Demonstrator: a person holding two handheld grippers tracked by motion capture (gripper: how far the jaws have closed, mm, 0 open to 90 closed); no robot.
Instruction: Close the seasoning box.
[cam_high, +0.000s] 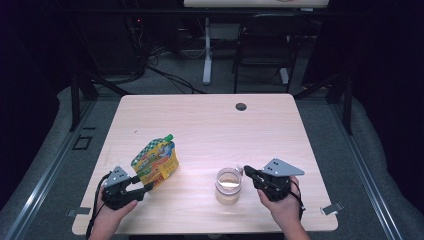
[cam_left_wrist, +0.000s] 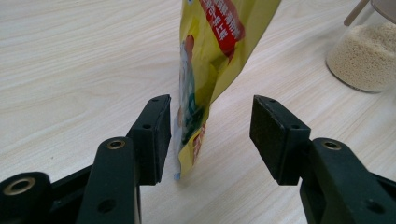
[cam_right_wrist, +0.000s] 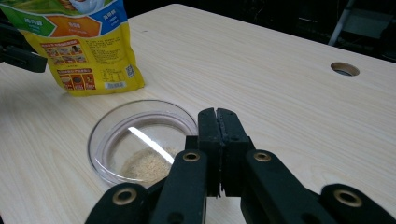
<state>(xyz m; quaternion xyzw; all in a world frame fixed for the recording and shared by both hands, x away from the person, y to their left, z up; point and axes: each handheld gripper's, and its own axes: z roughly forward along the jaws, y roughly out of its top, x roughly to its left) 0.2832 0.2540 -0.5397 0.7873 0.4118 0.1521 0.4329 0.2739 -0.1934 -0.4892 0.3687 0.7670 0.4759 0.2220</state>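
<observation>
A yellow stand-up pouch (cam_high: 156, 161) with a green cap stands on the table's left front. My left gripper (cam_high: 145, 186) is at its near bottom corner. In the left gripper view the left gripper (cam_left_wrist: 210, 107) is open, its jaws wide on either side of the pouch (cam_left_wrist: 219, 42); the pouch's lower edge lies close beside the left pad. A glass jar (cam_high: 228, 186) with pale grains at its bottom stands at the front centre. My right gripper (cam_high: 246, 171) is shut at its right rim. In the right gripper view the right gripper (cam_right_wrist: 218, 112) has nothing visible between its jaws, just over the jar (cam_right_wrist: 107, 135).
A round cable hole (cam_high: 241, 106) sits near the table's far edge. Behind the table stand a dark chair (cam_high: 265, 45) and a white desk leg (cam_high: 207, 50). The light wooden table (cam_high: 210, 125) has bare wood across its middle and back.
</observation>
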